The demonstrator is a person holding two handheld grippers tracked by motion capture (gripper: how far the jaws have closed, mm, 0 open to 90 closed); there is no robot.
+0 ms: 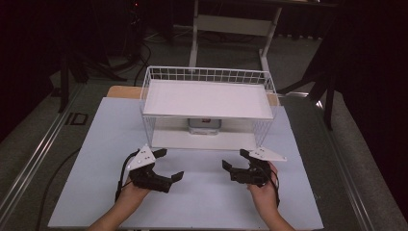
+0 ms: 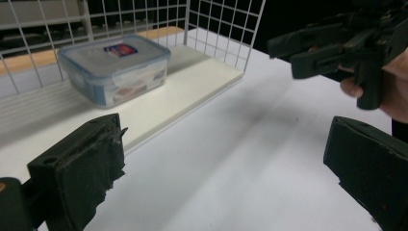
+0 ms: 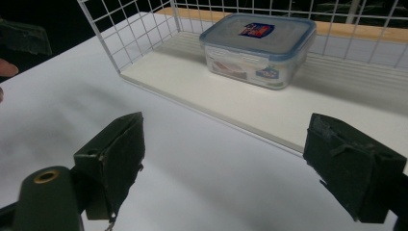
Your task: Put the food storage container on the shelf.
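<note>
Resting on the lower shelf of the white wire rack (image 1: 208, 103), the lidded plastic food container (image 1: 204, 126) sits at frame centre in the high view, beyond both claws and roughly midway between them. The left claw (image 1: 168, 165) and right claw (image 1: 235, 160) hover over the white tabletop (image 1: 96, 183) in the lower frame, each wide open and empty, tips angled inward. The container's long axis runs left-right. Neither hand is clearly nearer; both forearms enter from the bottom edge.
</note>
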